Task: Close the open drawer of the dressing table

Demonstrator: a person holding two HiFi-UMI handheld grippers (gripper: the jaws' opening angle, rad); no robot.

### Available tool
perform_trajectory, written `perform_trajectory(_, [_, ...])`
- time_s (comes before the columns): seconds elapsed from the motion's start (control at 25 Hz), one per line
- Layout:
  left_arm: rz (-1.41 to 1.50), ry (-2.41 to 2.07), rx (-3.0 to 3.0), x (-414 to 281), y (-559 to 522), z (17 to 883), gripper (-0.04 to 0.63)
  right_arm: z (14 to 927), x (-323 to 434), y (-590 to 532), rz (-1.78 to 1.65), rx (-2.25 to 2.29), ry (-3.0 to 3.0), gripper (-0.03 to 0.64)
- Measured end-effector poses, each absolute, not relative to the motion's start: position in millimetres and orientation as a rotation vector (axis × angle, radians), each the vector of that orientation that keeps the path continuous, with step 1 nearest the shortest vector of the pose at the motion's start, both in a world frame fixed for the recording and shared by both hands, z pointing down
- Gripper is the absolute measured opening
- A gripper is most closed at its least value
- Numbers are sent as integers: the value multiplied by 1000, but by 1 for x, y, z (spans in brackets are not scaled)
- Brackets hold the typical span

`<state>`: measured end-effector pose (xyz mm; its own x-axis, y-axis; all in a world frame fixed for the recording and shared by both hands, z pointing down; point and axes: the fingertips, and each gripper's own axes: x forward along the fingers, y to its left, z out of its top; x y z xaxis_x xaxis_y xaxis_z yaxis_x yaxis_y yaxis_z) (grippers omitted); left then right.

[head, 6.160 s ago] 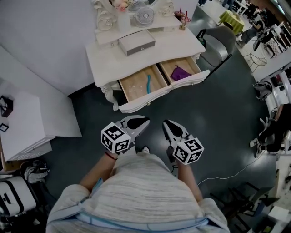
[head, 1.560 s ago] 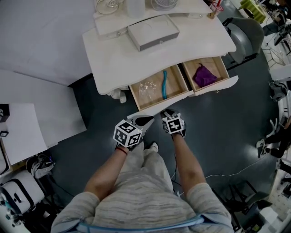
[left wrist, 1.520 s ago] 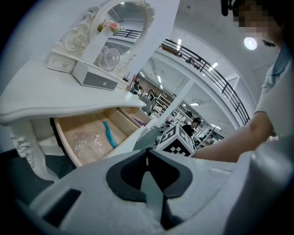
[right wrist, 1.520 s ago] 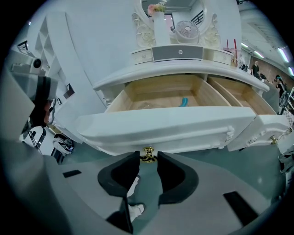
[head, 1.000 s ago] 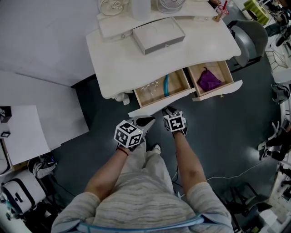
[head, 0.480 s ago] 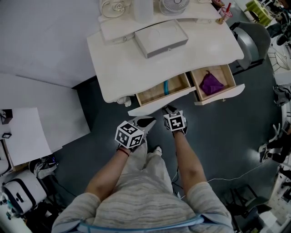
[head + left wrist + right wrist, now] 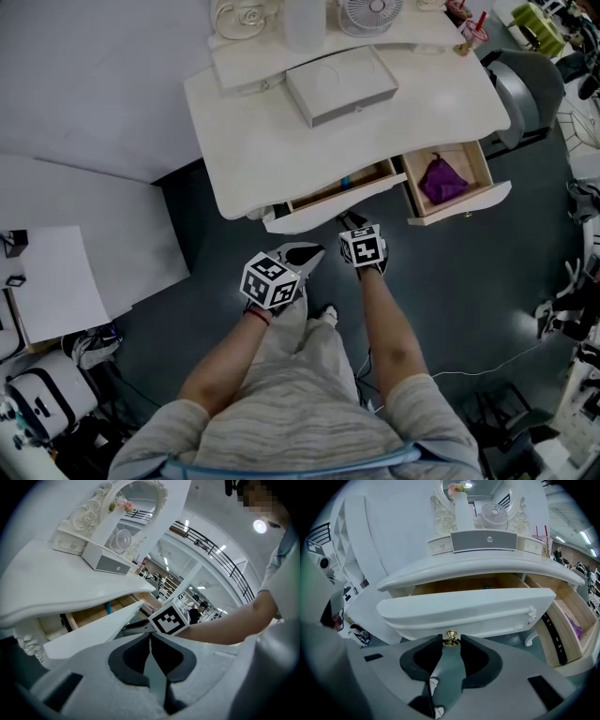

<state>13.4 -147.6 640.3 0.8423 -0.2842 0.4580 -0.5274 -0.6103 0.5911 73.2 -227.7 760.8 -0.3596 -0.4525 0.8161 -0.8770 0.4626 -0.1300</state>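
Left tool point(image 7: 314, 251): jaws together, nothing between them, near the front of the left drawer point(image 7: 314, 208) at its 12 o'clock. Right tool point(image 7: 350, 221): clamped on that drawer's brass knob point(image 7: 450, 638). Left drawer stands a narrow gap out from under the desk point(image 7: 272, 122); only a sliver of a blue item point(image 7: 346, 181) shows inside. Right drawer point(image 7: 461, 206), at 2 o'clock of the right tool, is well out and holds a purple cloth point(image 7: 444, 178). The knob appears in the right gripper view only; the head view hides it beneath the tool. Farther, at 12 o'clock, a grey box point(image 7: 339, 84) lies on the desk
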Motion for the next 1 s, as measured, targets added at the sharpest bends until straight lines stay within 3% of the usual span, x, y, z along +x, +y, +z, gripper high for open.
perform_trajectory(1.0, [409,-595,2229,-4,-176,656,23,760,48,-294,707,1159,-2033,118])
